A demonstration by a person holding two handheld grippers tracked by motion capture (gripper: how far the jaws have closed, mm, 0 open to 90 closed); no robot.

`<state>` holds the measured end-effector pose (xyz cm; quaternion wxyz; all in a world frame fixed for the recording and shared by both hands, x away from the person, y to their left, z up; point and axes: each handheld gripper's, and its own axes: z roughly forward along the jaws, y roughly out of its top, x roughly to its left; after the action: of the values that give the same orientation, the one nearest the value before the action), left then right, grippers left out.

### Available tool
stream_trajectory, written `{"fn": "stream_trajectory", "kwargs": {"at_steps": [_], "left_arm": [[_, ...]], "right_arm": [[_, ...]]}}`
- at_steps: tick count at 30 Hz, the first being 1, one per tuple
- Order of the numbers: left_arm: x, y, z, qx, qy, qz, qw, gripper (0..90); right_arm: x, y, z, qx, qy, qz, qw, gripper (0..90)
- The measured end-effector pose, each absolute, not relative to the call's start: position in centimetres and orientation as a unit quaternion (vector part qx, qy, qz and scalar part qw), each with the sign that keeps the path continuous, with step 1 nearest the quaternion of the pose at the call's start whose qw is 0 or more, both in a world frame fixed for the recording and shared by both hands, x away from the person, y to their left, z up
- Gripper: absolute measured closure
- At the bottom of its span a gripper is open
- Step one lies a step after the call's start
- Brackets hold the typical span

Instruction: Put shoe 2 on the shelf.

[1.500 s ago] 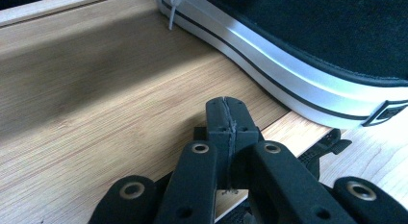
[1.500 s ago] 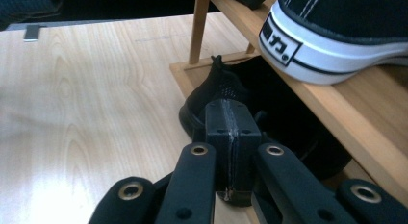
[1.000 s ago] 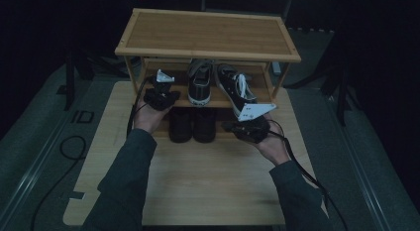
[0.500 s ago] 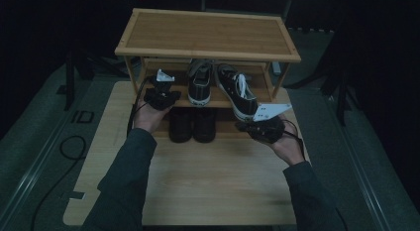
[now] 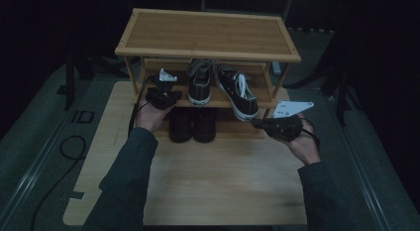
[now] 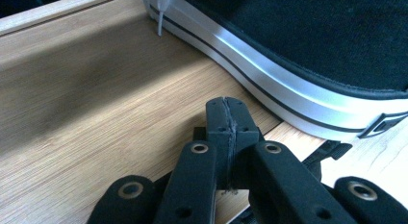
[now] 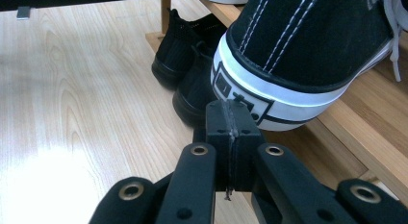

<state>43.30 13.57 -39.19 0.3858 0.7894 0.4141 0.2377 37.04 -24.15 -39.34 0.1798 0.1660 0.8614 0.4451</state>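
High view: a slatted bamboo shoe rack stands at the far edge of a pale wooden table. On the rack's middle shelf sit two black canvas sneakers with white rubber soles, the left sneaker straight, the right sneaker angled with its heel overhanging the shelf's front edge. Under that shelf, a pair of plain black shoes. The left gripper rests at the shelf's left end beside the left sneaker; the right gripper hangs in front of the rack's right post, just clear of the overhanging heel. Left gripper view: jaws pressed together, nothing between them, lying over smooth wood grain; the left sneaker's glossy striped sole runs just past the tips. Right gripper view: jaws likewise together and empty, tips just short of the right sneaker's heel, stitched canvas over a white rubber band; the matte black shoes sit beyond on the table.
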Motion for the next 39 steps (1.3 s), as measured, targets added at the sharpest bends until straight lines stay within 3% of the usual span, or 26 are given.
{"fn": "stream_trajectory", "kwargs": {"at_steps": [39], "left_arm": [[43.2,13.1,-39.4,0.796,0.400,0.228,0.394,90.0]], "right_arm": [[38.0,-20.4,-39.2,0.133,0.861,0.467,0.150,90.0]]}}
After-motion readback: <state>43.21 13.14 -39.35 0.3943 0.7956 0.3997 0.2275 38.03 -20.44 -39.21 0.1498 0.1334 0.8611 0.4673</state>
